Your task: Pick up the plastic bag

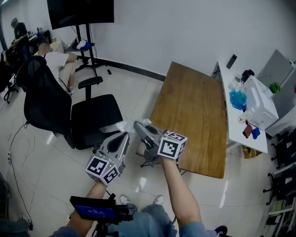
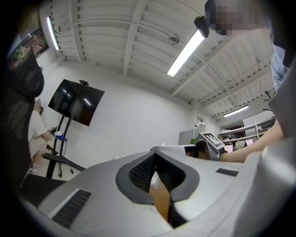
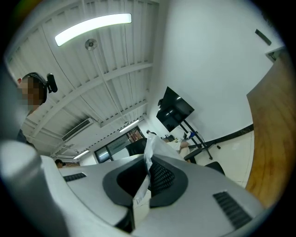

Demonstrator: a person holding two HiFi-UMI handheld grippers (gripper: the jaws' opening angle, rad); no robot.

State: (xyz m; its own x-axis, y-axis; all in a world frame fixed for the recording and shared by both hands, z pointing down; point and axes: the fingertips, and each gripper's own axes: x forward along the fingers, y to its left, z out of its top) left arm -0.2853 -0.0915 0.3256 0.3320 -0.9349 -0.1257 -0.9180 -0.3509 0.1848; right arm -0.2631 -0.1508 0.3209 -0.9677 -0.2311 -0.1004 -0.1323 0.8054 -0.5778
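The plastic bag [image 1: 121, 126] is a thin clear film stretched between my two grippers, above the front edge of a black office chair [image 1: 92, 118]. My right gripper [image 1: 137, 124] is shut on it; in the right gripper view a crumpled white strip of the bag [image 3: 149, 150] sticks up out of the closed jaws of the right gripper [image 3: 141, 190]. My left gripper [image 1: 125, 135] is just to its left. In the left gripper view, the jaws of the left gripper [image 2: 162, 199] stand almost together, with a sliver of the bag's film [image 2: 155, 179] pinched in the slit.
A long wooden table [image 1: 194, 106] runs to the right of the grippers. Behind it stands a white table [image 1: 233, 122] with several small items. A TV on a stand [image 1: 81, 11] and a seated person [image 1: 60, 62] are at the far left.
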